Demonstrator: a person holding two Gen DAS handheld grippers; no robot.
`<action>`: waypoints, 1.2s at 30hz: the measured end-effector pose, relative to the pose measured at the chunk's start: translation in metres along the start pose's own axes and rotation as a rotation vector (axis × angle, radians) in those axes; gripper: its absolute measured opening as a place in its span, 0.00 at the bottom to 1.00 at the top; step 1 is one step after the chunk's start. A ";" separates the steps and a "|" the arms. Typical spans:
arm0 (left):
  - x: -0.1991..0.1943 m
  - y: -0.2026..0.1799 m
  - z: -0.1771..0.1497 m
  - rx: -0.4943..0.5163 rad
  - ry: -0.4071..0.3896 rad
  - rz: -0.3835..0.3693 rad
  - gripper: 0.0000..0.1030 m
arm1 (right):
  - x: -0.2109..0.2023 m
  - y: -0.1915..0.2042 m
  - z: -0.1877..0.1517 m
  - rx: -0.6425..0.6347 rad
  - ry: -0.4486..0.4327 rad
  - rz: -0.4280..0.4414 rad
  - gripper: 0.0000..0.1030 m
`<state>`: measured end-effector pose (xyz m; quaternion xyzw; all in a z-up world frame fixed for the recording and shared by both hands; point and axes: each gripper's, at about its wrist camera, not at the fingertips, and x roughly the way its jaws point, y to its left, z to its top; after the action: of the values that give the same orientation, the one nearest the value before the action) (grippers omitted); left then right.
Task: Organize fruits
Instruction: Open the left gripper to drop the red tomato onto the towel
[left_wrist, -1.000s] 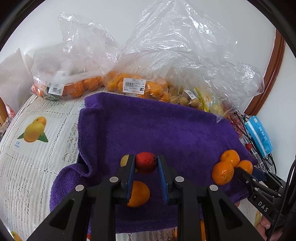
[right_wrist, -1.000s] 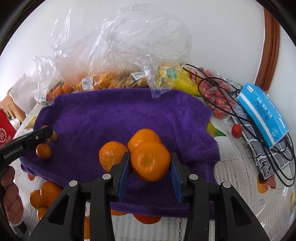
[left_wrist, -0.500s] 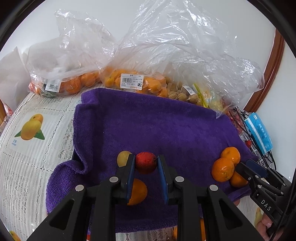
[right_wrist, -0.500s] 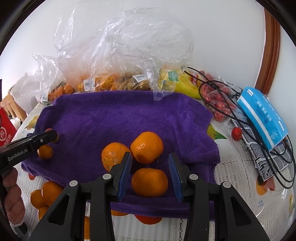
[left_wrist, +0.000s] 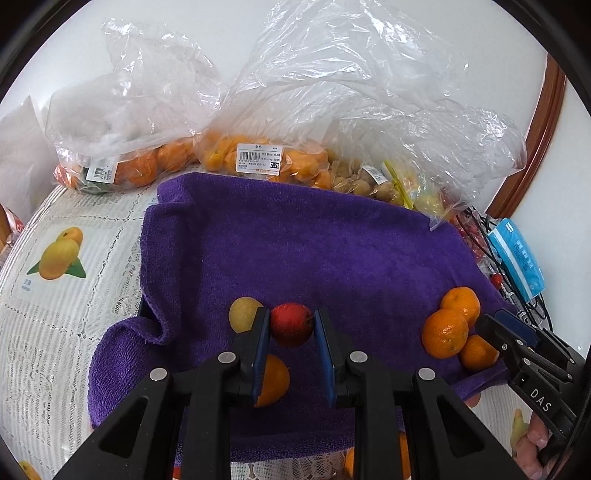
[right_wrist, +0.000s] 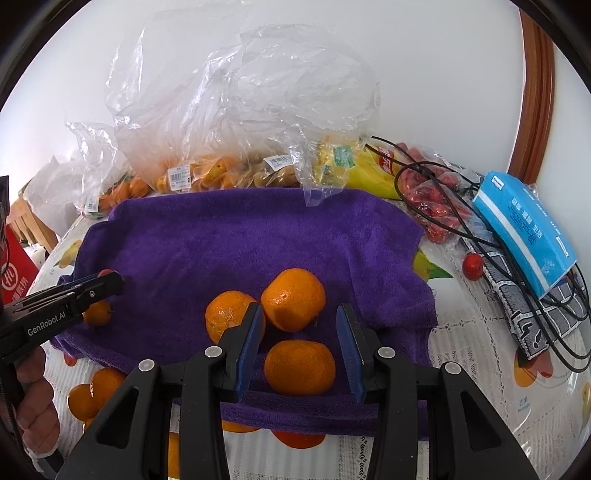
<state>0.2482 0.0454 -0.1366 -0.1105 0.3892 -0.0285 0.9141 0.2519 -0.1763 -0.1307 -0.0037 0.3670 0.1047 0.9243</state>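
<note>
My left gripper is shut on a small red fruit just above the purple towel. A yellow-green fruit and a small orange fruit lie on the towel beside its fingers. My right gripper is open over three oranges: the nearest orange lies free on the towel between its fingers, with two more just beyond. The same three oranges show at the right of the left wrist view.
Clear plastic bags of oranges and other fruit line the towel's far edge. Bananas, black cables, a blue tissue pack and a loose red fruit lie right of the towel. The fruit-print tablecloth surrounds it.
My right gripper opened and let go of the orange, which now lies on the towel. My left gripper, still holding the red fruit, moved slightly forward over the towel.
</note>
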 end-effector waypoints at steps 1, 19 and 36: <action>0.000 0.000 0.000 -0.001 0.000 -0.002 0.22 | -0.001 0.000 0.000 0.001 -0.003 0.001 0.40; -0.007 -0.005 -0.002 0.021 -0.018 -0.019 0.48 | -0.004 0.005 0.000 -0.005 -0.024 0.004 0.41; -0.030 -0.002 0.001 -0.010 -0.026 -0.032 0.51 | -0.031 0.013 0.000 -0.010 -0.125 -0.017 0.47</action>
<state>0.2281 0.0481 -0.1142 -0.1216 0.3753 -0.0399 0.9180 0.2274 -0.1692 -0.1086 -0.0045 0.3078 0.0989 0.9463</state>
